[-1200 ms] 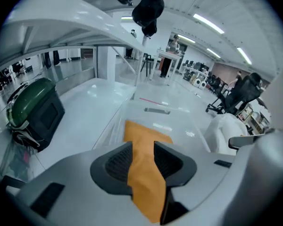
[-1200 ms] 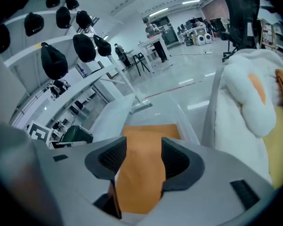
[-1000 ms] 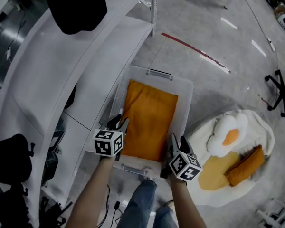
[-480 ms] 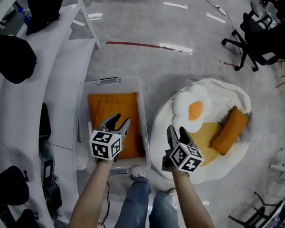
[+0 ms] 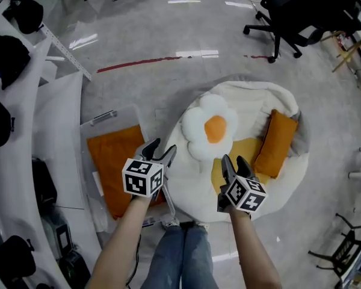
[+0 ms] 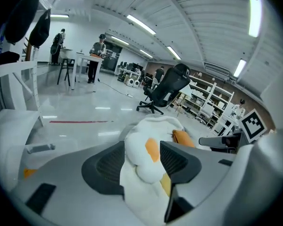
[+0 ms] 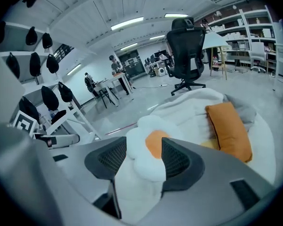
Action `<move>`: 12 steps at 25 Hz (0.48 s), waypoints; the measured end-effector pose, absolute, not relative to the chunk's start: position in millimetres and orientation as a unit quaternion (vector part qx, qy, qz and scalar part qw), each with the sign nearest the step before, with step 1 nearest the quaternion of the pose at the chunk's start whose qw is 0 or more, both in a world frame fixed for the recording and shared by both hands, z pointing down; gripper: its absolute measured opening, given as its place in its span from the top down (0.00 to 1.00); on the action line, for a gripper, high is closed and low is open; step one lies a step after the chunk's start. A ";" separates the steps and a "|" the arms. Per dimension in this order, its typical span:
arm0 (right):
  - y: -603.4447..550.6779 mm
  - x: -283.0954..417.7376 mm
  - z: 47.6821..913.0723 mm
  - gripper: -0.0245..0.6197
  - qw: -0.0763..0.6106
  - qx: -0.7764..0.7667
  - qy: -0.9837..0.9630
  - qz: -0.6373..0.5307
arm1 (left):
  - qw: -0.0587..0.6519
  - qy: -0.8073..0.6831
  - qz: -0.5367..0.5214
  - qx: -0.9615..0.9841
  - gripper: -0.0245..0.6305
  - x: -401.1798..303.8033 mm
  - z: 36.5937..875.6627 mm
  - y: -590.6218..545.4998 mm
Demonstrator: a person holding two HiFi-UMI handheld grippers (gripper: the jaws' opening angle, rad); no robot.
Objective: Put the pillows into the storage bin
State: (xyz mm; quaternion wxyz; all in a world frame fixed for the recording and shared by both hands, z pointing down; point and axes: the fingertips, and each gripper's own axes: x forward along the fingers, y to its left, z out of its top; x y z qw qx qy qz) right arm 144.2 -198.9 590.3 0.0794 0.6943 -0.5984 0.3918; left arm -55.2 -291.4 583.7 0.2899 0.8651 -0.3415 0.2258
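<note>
Grey workshop floor, seen from above. Your left hand-held gripper [image 5: 160, 150] and right hand-held gripper [image 5: 235, 163] both have jaws apart, holding nothing; the left's jaws have just been opening. A fried-egg pillow [image 5: 212, 130] lies on a white floor cushion [image 5: 301, 173] just above and between them. An orange pillow [image 5: 275, 143], long axis up the frame, sits nearer your right. A second ago both hovered over the storage bin [image 5: 99, 119], now at left.
</note>
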 end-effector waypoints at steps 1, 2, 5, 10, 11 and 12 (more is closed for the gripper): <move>-197.3 154.0 597.0 0.63 0.080 0.695 -0.596 0.394 | 0.289 -0.338 0.231 0.865 0.61 -45.5 588.7 -292.5; -196.1 163.2 604.9 0.63 0.081 0.695 -0.595 0.396 | 0.289 -0.336 0.236 0.865 0.60 -36.7 594.5 -293.7; -196.9 185.9 631.7 0.62 0.087 0.691 -0.593 0.404 | 0.286 -0.335 0.250 0.862 0.59 -14.5 614.8 -300.7; -206.2 208.0 684.7 0.61 0.099 0.680 -0.595 0.416 | 0.288 -0.335 0.262 0.858 0.56 11.9 653.9 -317.4; -208.8 211.1 697.6 0.60 0.101 0.676 -0.598 0.418 | 0.287 -0.335 0.264 0.858 0.55 16.8 663.1 -320.5; -211.5 214.0 711.4 0.59 0.103 0.672 -0.600 0.420 | 0.286 -0.335 0.266 0.857 0.54 21.1 672.8 -323.5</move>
